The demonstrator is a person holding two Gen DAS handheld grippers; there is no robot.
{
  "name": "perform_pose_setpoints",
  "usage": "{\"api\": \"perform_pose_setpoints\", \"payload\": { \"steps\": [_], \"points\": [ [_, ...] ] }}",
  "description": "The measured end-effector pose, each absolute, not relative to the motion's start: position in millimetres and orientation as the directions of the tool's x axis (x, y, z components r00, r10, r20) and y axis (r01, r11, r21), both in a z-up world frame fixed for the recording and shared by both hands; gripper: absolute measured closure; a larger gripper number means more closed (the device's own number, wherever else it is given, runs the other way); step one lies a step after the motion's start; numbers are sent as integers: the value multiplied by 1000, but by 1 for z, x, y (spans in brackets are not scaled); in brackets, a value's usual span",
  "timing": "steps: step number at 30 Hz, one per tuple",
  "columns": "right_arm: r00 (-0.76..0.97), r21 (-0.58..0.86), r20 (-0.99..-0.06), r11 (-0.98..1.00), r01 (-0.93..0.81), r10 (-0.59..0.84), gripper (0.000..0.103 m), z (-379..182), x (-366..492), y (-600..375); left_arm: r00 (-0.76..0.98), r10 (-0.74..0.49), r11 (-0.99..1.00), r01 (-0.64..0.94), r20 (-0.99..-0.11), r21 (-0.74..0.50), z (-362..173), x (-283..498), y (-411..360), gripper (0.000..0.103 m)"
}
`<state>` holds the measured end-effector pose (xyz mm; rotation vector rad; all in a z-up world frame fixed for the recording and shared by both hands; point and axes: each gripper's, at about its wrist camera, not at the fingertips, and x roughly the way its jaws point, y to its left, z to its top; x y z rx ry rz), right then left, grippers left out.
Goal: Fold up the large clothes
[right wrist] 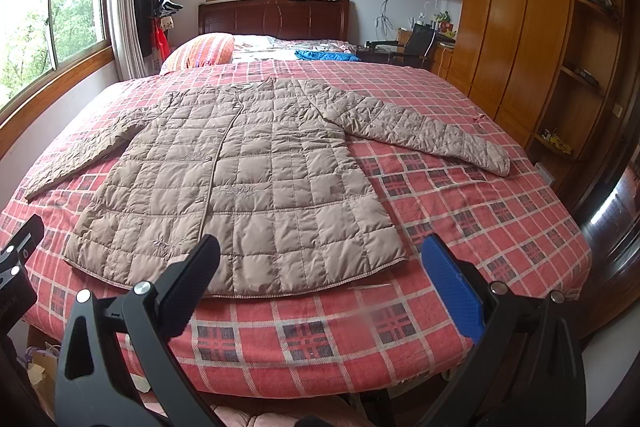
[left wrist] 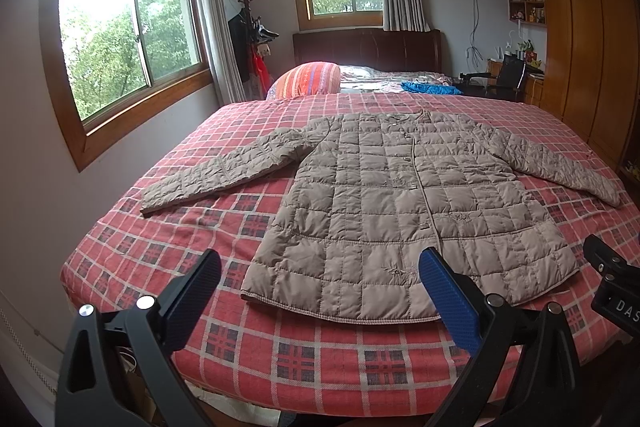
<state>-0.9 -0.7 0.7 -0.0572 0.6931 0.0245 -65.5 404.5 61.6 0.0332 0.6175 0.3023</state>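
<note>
A beige quilted jacket [left wrist: 392, 207] [right wrist: 240, 179] lies flat and face up on the bed, both sleeves spread out to the sides, hem toward me. My left gripper [left wrist: 320, 279] is open, held above the near edge of the bed by the hem's left half, holding nothing. My right gripper [right wrist: 320, 267] is also open and empty, over the hem's right corner. In the left wrist view the right gripper's body [left wrist: 616, 283] shows at the right edge; the left gripper's body [right wrist: 16, 267] appears at the left edge of the right wrist view.
The bed wears a red plaid cover [left wrist: 168, 227] [right wrist: 480, 211]. A striped pillow [left wrist: 308, 77] and a blue cloth [left wrist: 430, 87] lie near the headboard. A wall with windows runs along the left side, wooden wardrobes [right wrist: 520, 27] stand on the right, and a coat rack [left wrist: 252, 39] is in the corner.
</note>
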Motion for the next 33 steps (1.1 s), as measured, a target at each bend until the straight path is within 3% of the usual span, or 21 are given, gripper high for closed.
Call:
{"api": "perform_pose_setpoints", "payload": {
  "steps": [33],
  "points": [
    [768, -42, -641, 998, -43, 6, 3, -1, -1, 2, 775, 290, 955, -270, -562, 120, 61, -66, 405, 4]
  ]
}}
